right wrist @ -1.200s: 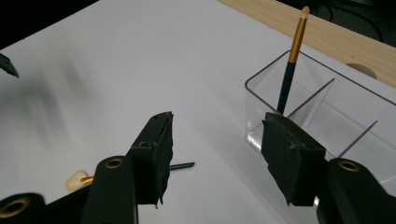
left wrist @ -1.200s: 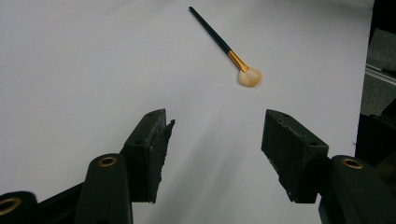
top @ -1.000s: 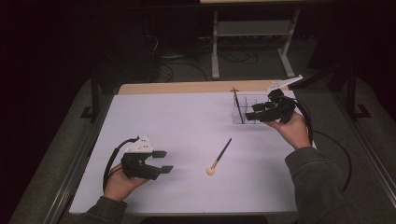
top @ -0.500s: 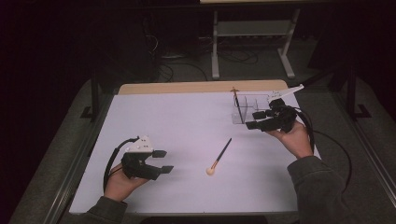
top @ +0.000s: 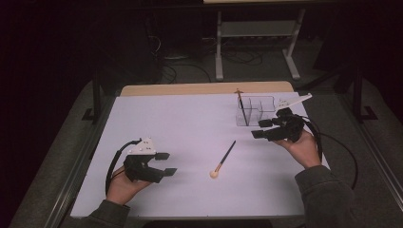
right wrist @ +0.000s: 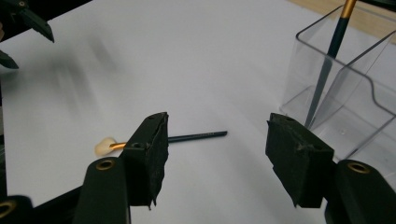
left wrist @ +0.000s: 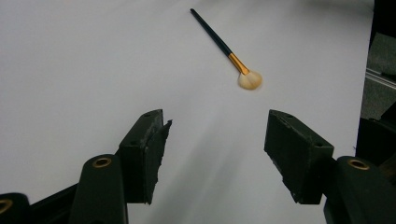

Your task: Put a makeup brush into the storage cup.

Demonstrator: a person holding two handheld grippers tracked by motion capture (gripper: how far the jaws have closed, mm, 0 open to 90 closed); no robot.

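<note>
A makeup brush point(top: 223, 159) lies flat on the white table point(top: 180, 123), roughly in the middle of it and a little toward the person's side. Its pale, fluffy head points toward the person and its dark handle runs away and to the right, with a gold band between the two. Nothing touches it.

The left gripper point(top: 164, 164) is held low over the near left part of the table, in the person's left hand point(top: 121, 186). Its jaws are spread wide apart with nothing between them, and they point toward the brush, which sits well apart from them; in the left gripper view the brush point(left wrist: 229, 52) lies beyond the jaws and a bit to the right.

The right gripper point(top: 261, 129) hovers on the far right side, just beside a clear plastic holder point(top: 259, 109) with compartments. Its jaws are also released, gaping and empty. In the right gripper view the brush point(right wrist: 163, 139) on the table sits past the left jaw, partly hidden behind it, and the holder point(right wrist: 345, 88) stands close on the right.

A second brush point(top: 242, 105) stands in the holder, leaning, with its dark handle up and a gold tip at the top
</note>
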